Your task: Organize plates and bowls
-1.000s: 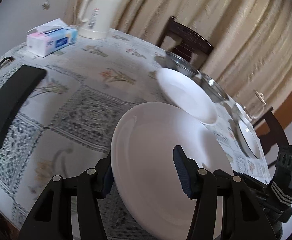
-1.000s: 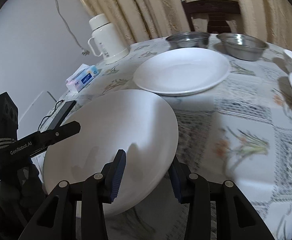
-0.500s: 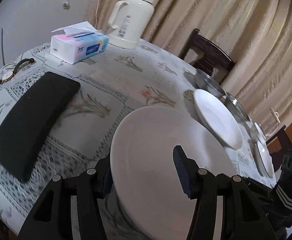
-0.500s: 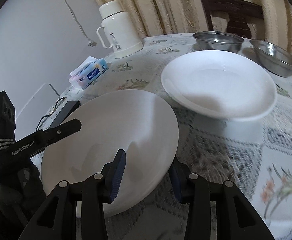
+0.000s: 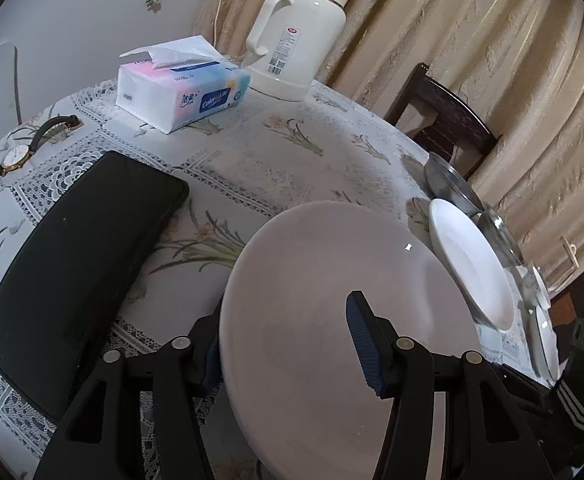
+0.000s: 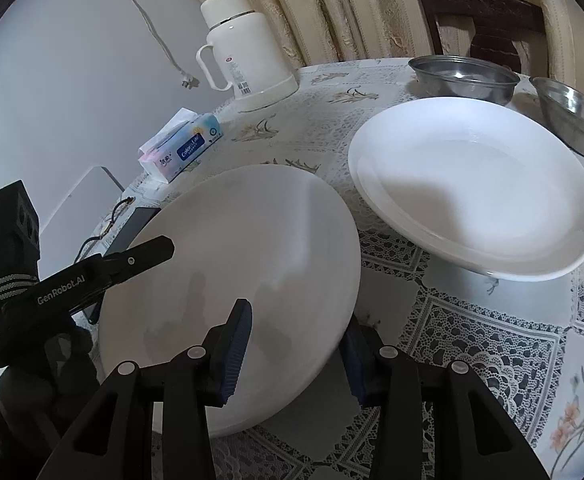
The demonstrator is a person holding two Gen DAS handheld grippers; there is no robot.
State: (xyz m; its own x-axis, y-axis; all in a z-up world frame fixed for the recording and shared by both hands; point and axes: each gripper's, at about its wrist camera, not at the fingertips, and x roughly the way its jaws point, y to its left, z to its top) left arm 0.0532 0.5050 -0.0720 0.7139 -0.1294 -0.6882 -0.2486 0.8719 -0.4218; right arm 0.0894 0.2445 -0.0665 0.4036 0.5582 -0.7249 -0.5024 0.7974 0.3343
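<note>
Left gripper (image 5: pixel 284 340): clamped on near rim of white plate (image 5: pixel 332 320), one blue pad over the face, the other under the rim. Right gripper (image 6: pixel 296 352): clamped on the same plate's opposite rim, same manner.

White plate: plain, round, glossy, shallow; lower centre in both views, tilted, carried above the tablecloth (image 5: pixel 252 152).

Left gripper body enters right wrist view from lower left, w/ "GenRobot.AI" lettering.

Surroundings:
- stack of white plates (image 6: pixel 476 188), right of centre, just beside the carried plate.
- 2 steel bowls (image 6: pixel 464 76), upper right, behind the stack.
- white thermos jug (image 5: pixel 300 32), top centre.
- tissue pack (image 5: pixel 180 84), upper left.
- black case (image 5: pixel 76 264), left.
- wristwatch (image 5: pixel 16 156), far left edge.
- dark chair (image 6: pixel 488 28), curtain behind.
</note>
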